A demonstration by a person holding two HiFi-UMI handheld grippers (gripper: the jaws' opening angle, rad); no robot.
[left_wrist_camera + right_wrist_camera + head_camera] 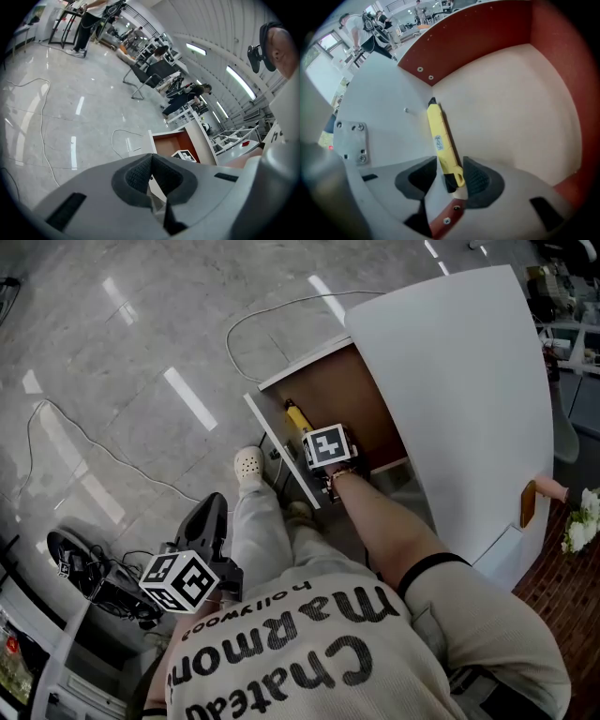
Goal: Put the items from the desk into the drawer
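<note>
Over the open drawer (pixel 349 390), which juts out beneath the edge of the white tabletop (pixel 459 371), I hold my right gripper (pixel 449 177) pointing straight down, its marker cube (pixel 328 446) facing up at me. Its fingers (pixel 480 180) stand apart, released, and the dark tail end of the yellow utility knife (pixel 439 136) sits in the gap between them; the right finger is just beside it and the left one is clear of it. The knife lies on the pale drawer bottom, alongside the white front panel (pixel 379 112), with its tip aimed toward the corner where that panel meets the red-brown side wall (pixel 478 37). A small metal plate (pixel 350 140) with screws is fixed to the panel, to the knife's left. Down at my left side, my left gripper (pixel 208 519) hangs over the glossy grey floor (pixel 112 343), angled downward, its fingers clenched together with nothing between them. A thin cable (pixel 239 324) loops across the floor beyond the drawer, and my pale shoe (pixel 248 465) stands near the front panel.
</note>
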